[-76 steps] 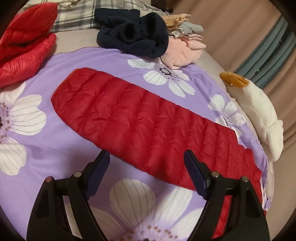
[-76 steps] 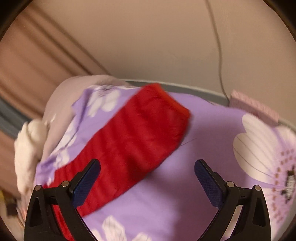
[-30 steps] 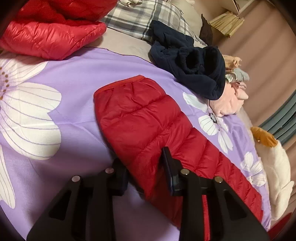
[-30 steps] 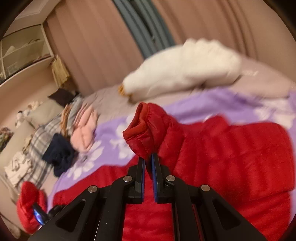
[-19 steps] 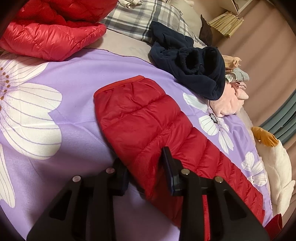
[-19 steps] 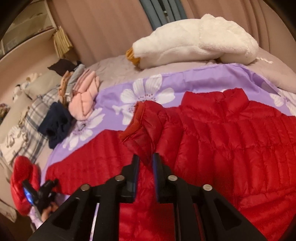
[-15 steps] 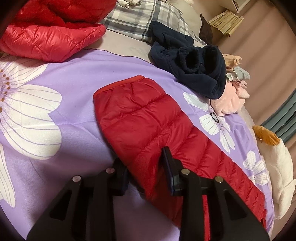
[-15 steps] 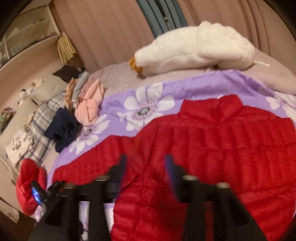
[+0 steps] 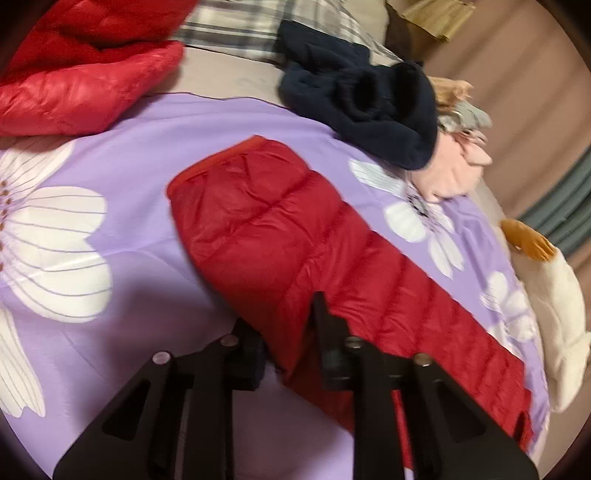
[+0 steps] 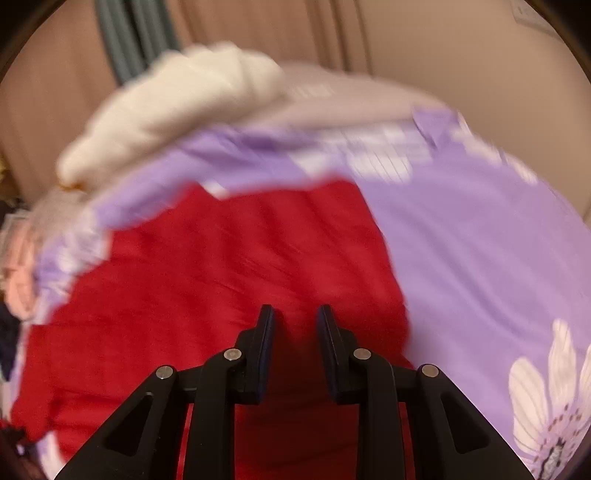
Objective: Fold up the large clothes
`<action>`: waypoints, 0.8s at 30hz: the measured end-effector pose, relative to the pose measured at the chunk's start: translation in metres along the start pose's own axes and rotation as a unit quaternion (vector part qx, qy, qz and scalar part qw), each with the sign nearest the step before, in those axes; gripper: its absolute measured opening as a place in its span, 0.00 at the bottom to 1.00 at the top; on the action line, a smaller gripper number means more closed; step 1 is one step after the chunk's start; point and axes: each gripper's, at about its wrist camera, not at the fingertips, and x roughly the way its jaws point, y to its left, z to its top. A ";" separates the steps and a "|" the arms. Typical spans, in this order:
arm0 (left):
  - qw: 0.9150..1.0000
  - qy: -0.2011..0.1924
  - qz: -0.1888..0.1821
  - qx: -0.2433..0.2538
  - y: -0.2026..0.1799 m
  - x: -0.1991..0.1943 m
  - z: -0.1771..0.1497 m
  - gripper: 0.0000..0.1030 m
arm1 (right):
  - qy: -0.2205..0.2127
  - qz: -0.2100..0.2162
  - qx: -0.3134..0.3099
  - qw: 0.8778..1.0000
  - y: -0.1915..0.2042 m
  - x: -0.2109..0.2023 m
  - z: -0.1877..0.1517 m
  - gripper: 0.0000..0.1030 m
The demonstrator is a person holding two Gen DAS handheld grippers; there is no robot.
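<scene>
A red puffer jacket lies on a purple flowered sheet (image 9: 155,140). In the left wrist view its sleeve (image 9: 266,229) runs from the cuff at centre down to the lower right. My left gripper (image 9: 288,332) is shut on the sleeve's near edge, with red fabric bunched between the fingers. In the right wrist view, which is blurred, the jacket body (image 10: 207,280) fills the centre and left. My right gripper (image 10: 295,321) hangs low over the body with its jaws a little apart and nothing pinched between them.
A second red jacket (image 9: 81,77) lies at the far left. A dark navy garment (image 9: 369,99) and pink clothes (image 9: 458,170) are piled behind the sleeve, with a plaid pillow (image 9: 236,26) beyond. A white plush toy (image 9: 561,314) (image 10: 177,107) lies at the bed's edge.
My right gripper let go of the jacket's collar, opened a little and swung right over the jacket body. My left gripper kept its hold on the sleeve and barely shifted.
</scene>
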 end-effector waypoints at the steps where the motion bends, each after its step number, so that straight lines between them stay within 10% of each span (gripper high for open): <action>1: 1.000 0.003 -0.006 0.002 -0.002 -0.001 -0.001 0.13 | 0.009 -0.004 -0.004 1.000 -0.003 0.012 -0.006 0.26; 7: 0.998 -0.022 0.011 0.062 -0.032 -0.022 -0.013 0.09 | -0.018 -0.045 -0.042 0.998 0.011 0.023 -0.020 0.23; 24: 0.974 -0.075 -0.088 0.194 -0.125 -0.120 -0.039 0.08 | -0.058 -0.031 0.016 0.998 -0.065 -0.073 -0.028 0.23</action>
